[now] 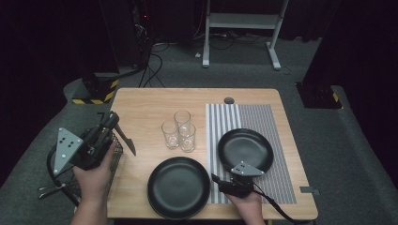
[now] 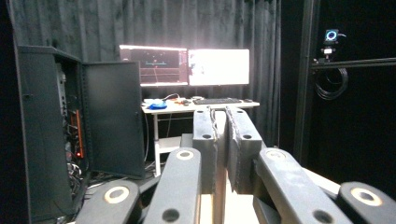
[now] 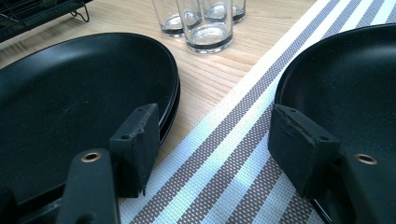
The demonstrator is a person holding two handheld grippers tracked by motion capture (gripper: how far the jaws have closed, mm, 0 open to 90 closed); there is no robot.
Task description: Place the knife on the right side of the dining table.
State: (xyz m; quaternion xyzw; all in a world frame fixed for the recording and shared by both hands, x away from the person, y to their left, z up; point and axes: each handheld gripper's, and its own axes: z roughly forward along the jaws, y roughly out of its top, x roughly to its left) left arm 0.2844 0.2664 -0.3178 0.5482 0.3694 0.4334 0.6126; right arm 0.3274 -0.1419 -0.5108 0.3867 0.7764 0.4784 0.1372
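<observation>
Left gripper (image 1: 111, 121), left of frame: jaws clamped on a knife (image 1: 126, 139), blade slanting down-right over the table's (image 1: 150, 101) left edge, above a wire rack (image 1: 116, 152). Right gripper (image 3: 210, 149), lower right: jaws apart, empty, over the striped mat (image 3: 233, 154), between two black plates (image 3: 60, 98) (image 3: 355, 88). Three glasses (image 1: 179, 130) mid-table, standing between knife and mat.

Three glasses (image 1: 179, 130) stand behind two plates (image 1: 179, 187), left of the mat (image 1: 263, 117).
</observation>
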